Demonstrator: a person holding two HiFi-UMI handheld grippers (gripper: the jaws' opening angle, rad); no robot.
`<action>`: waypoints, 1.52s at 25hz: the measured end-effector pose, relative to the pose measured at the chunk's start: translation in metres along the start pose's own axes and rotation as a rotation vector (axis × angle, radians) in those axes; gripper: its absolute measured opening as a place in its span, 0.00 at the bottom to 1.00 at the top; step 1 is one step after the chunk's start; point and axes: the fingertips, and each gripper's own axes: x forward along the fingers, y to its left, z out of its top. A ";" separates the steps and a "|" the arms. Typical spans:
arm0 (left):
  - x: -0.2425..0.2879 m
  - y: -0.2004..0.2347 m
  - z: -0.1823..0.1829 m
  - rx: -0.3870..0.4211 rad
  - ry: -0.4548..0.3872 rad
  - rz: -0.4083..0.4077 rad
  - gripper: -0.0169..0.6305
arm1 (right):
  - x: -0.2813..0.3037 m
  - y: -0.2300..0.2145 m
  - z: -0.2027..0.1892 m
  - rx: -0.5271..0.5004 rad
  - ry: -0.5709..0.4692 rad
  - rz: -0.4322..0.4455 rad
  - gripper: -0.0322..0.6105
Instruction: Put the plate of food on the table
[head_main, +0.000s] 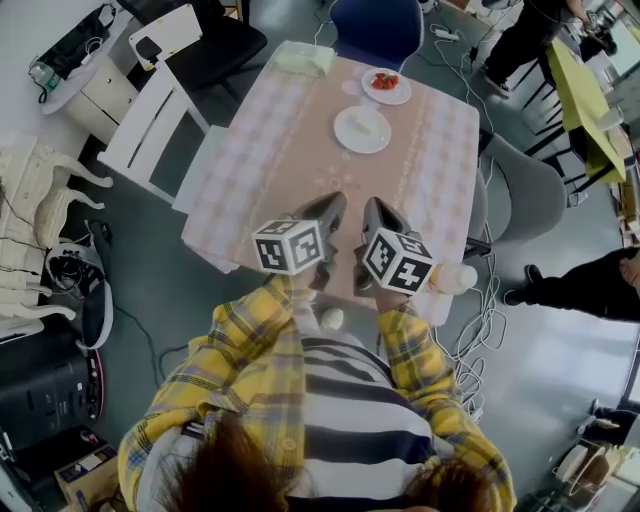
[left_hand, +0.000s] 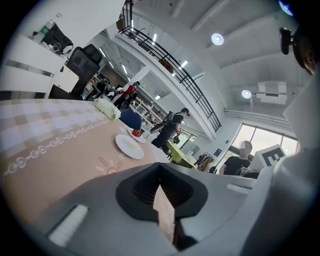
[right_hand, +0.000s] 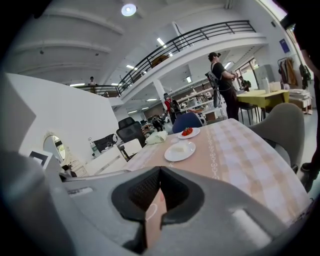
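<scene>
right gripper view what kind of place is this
Likely a big open workspace, not a home: a mezzanine railing overhead, an office chair behind, and one clothed table with two plates.

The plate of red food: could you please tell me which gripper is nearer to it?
Right, narrowly. The right gripper lies almost in line with the plate of red food, over the table's near end; the left gripper sits alongside, offset further left.
</scene>
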 end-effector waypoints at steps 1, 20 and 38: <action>-0.003 -0.002 -0.002 0.001 -0.004 0.002 0.03 | -0.004 0.000 -0.002 -0.003 -0.002 0.004 0.05; -0.058 -0.021 -0.030 0.039 -0.028 0.020 0.03 | -0.061 0.016 -0.043 -0.053 0.000 0.076 0.05; -0.143 -0.011 -0.018 0.058 -0.004 -0.065 0.03 | -0.095 0.081 -0.063 -0.055 -0.058 -0.033 0.05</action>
